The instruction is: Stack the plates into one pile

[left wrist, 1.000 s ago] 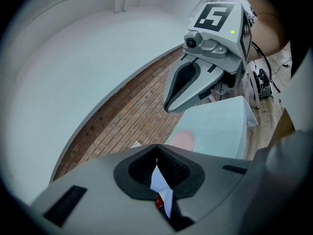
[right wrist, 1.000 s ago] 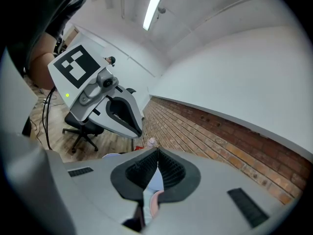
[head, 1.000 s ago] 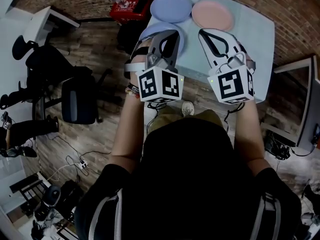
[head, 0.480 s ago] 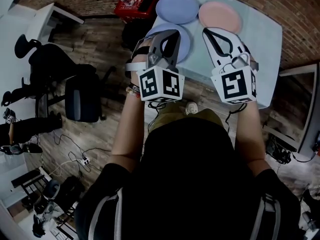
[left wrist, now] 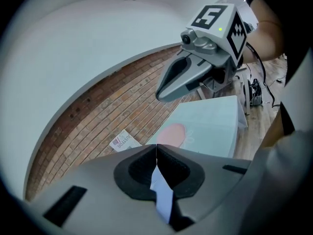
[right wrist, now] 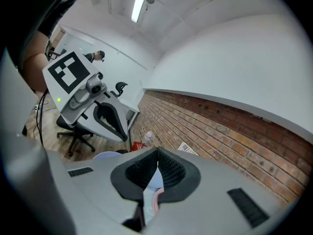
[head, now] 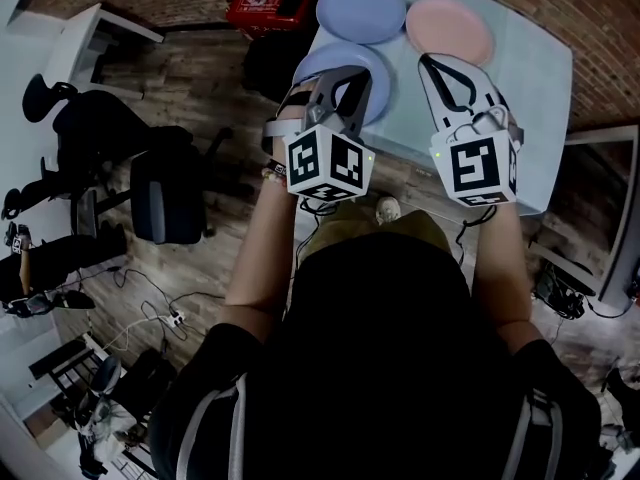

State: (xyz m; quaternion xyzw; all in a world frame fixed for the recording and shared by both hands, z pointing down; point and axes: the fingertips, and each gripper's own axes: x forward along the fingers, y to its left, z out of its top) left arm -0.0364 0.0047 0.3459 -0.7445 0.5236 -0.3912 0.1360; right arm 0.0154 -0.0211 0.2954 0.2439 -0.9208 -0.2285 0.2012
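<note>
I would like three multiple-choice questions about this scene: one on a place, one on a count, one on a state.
1. The pink plate lies:
A) on the floor
B) on the table, beside a blue plate
C) stacked on another plate
2. Plates in the head view:
A) two
B) three
C) five
3. The left gripper is:
A) shut and empty
B) wide open
C) holding a plate

Answers: B, it lies flat on the tabletop; B, two blue and one pink show; A, its jaws meet with nothing between them.
</note>
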